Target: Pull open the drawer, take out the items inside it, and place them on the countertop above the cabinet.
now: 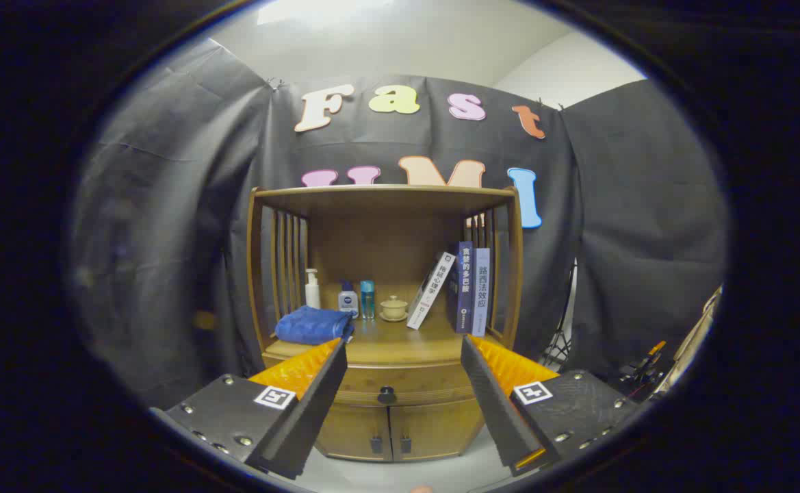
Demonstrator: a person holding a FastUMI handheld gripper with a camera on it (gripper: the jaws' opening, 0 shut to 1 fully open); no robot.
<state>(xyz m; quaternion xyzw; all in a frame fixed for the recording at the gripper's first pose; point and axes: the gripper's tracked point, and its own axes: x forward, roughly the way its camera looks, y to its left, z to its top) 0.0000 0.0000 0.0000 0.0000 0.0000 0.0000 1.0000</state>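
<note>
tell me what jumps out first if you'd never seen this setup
A wooden cabinet stands dead ahead beyond the open claw, its drawer shut, with the dark knob framed between the fingers. On its countertop, a folded blue towel lies at the left front, bottles and a lidded cup stand behind, and books lean at the right.

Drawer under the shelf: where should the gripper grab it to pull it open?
Probably the small dark round knob at the middle of the drawer front. Come straight from the front, one finger on each side of it. The gripper is open and short of it.
</note>
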